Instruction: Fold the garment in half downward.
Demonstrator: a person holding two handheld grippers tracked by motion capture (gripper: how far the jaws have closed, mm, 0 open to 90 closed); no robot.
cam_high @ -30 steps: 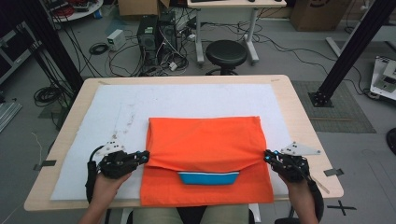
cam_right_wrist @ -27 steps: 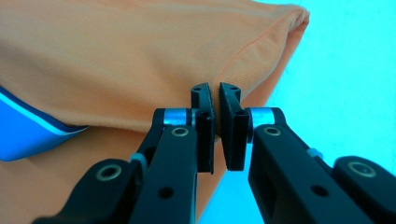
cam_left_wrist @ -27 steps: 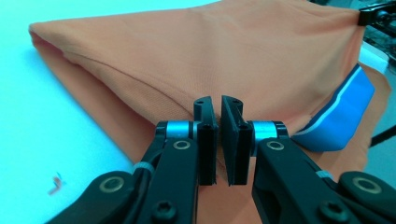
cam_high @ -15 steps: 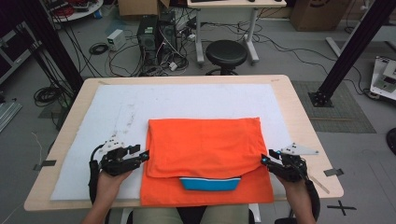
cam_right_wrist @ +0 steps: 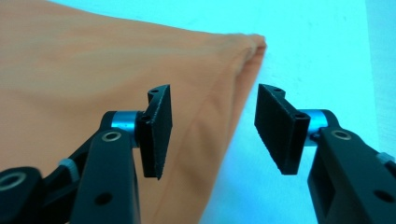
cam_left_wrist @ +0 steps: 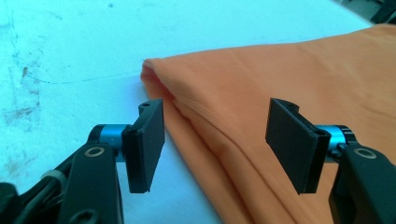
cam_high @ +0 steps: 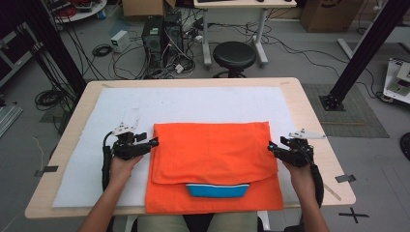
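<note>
A folded orange cloth garment (cam_high: 215, 154) is lying flat on a white mat (cam_high: 193, 104) covering the wooden table (cam_high: 309, 104), its long axis running left to right. The left gripper (cam_high: 153, 142) and right gripper (cam_high: 270, 146) are flanking its two side edges, jaws having just been opening, wide apart, pressing nothing. A blue band (cam_high: 217, 189) is peeking out at the near hem.

Desk (cam_high: 309, 104): one. On it: white mat (cam_high: 193, 104), one; folded orange cloth (cam_high: 212, 152), one, with one blue-and-white patch (cam_high: 217, 190) at its near edge. Hand-held grippers: two, left gripper (cam_high: 153, 141) and right gripper (cam_high: 271, 146), flanking the cloth.
</note>
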